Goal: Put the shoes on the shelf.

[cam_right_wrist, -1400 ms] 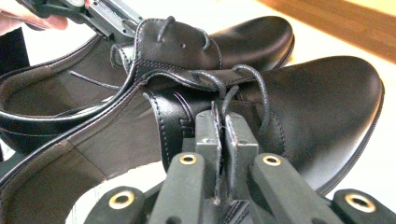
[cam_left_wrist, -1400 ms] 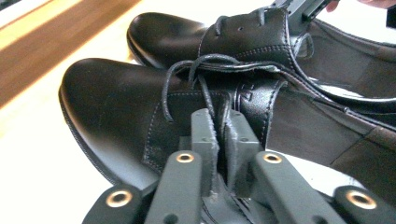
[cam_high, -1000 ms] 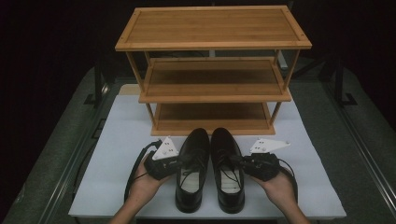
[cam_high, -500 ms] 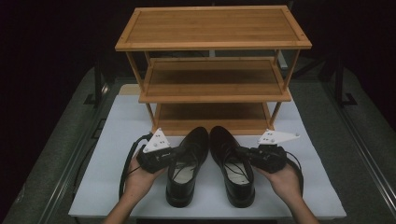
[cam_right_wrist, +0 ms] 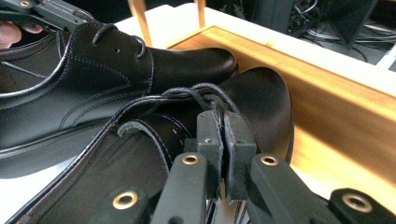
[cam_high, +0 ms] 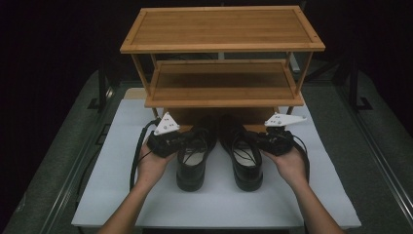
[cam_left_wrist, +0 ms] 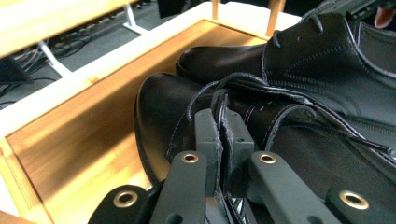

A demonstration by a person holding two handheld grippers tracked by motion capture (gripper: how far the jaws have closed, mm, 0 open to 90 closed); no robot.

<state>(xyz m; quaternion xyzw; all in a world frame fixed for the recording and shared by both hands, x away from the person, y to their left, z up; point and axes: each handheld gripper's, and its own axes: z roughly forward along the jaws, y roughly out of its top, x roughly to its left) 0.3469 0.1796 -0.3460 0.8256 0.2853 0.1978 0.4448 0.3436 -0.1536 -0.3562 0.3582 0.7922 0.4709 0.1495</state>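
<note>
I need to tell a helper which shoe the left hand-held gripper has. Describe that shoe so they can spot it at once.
Find the wooden rack on the white mat. Two black lace-up shoes sit before its bottom shelf, toes poking in. Yours is the left shoe, its outer collar edge pinched by the left hand-held gripper; the right shoe is pinched by the other.

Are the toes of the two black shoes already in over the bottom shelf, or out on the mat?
In. The left shoe and right shoe have their toes over the bottom shelf; heels remain on the mat.
</note>
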